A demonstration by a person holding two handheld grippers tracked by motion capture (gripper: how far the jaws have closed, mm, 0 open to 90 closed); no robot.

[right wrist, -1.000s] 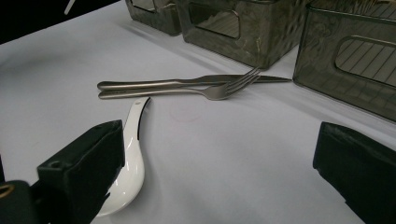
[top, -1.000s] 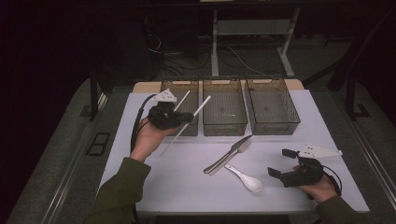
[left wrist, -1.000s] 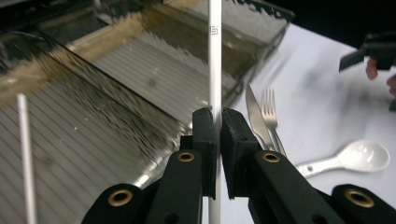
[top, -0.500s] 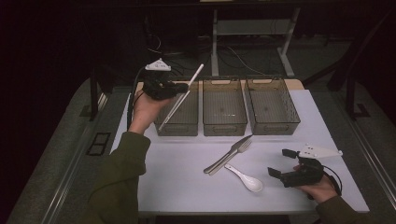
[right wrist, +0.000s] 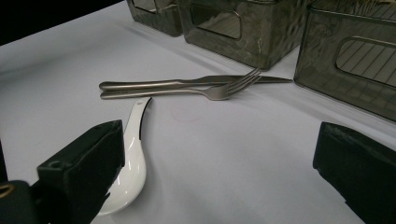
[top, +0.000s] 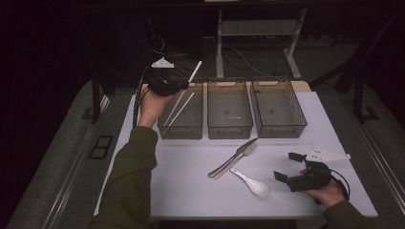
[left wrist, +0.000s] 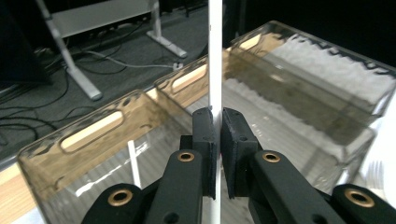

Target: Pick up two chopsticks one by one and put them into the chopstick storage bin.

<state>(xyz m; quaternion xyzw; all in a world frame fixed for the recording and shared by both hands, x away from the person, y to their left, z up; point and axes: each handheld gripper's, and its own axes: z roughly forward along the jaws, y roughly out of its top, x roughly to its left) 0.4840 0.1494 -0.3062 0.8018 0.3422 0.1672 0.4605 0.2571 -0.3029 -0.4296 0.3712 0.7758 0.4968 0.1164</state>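
Up and away from the person went the left gripper (top: 168, 85) since a second ago, travelling from over the white table (top: 191, 191) out to the far end of the left bin (top: 182, 114), and it carried a white chopstick (top: 191, 78) with it the whole way. Over on the other side, the right gripper (top: 291, 171) had not budged.

The left gripper's jaws were clamped tight on that chopstick, and in the left gripper view the white stick (left wrist: 215, 56) ran straight up between the two black pads with the bin's clear walls behind it. From above, the held chopstick slanted up and away over the bin's far rim, its upper end poking out beyond the bin. A second chopstick (top: 180, 109) lay inside the left bin, slanted along its floor.

The right gripper rested at the near right of the table, its jaws spread wide with nothing between them. In the right gripper view, one jaw sat right over the bowl of a white spoon (right wrist: 133, 158), but the pads did not press on it. Just beyond the spoon lay a fork (right wrist: 187, 91) and a knife (right wrist: 177, 82), side by side and touching, pointing toward the bins. The middle bin (top: 229, 110) and the right bin (top: 277, 109) stood in a row beside the left one.
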